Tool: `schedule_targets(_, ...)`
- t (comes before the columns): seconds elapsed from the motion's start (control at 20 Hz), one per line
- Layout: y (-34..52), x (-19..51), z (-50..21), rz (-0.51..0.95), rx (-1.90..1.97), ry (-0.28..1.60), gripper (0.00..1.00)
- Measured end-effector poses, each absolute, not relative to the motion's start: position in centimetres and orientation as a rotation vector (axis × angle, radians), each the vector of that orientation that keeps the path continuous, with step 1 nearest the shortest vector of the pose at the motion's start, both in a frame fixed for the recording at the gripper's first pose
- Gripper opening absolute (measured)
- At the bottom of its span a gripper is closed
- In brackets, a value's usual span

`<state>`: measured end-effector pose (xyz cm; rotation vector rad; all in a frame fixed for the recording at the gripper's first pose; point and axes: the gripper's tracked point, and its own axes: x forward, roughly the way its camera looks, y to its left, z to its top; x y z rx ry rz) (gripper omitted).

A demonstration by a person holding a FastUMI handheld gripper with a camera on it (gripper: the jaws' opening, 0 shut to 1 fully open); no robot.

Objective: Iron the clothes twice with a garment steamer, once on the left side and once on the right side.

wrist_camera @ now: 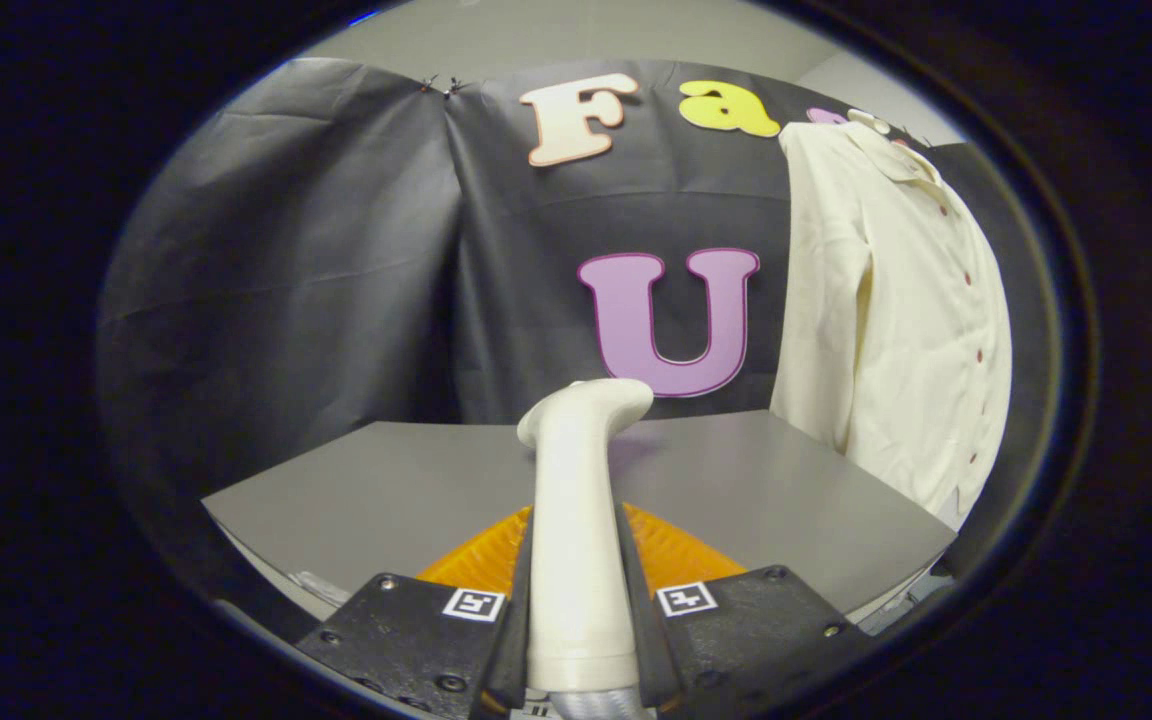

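Gripper view: looking forward over a grey table toward the black cloth wall.
Gripper: both fingers are pressing on the handle of the garment steamer, gripping it.
Garment steamer: standing up between the fingers, head tilting toward the shirt.
Cream shirt: hanging against the wall, beyond the fingers to the right, well apart from the steamer.
Orange object: lying on the table just behind the handle.

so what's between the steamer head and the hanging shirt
Nothing: in the gripper view, only bare grey table and booth wall separate the steamer, clamped between the jaws of the gripper, from the cream shirt.
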<state>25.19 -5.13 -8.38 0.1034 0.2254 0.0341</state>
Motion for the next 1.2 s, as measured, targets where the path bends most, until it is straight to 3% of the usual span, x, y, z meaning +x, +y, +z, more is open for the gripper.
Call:
schedule_targets(0.75,-19.1,14.1,3.1,-0.009,0.081,-0.129,0.41)
schedule_targets(1.2,-27.2,12.2,5.0,-0.089,0.108,-0.204,0.4)
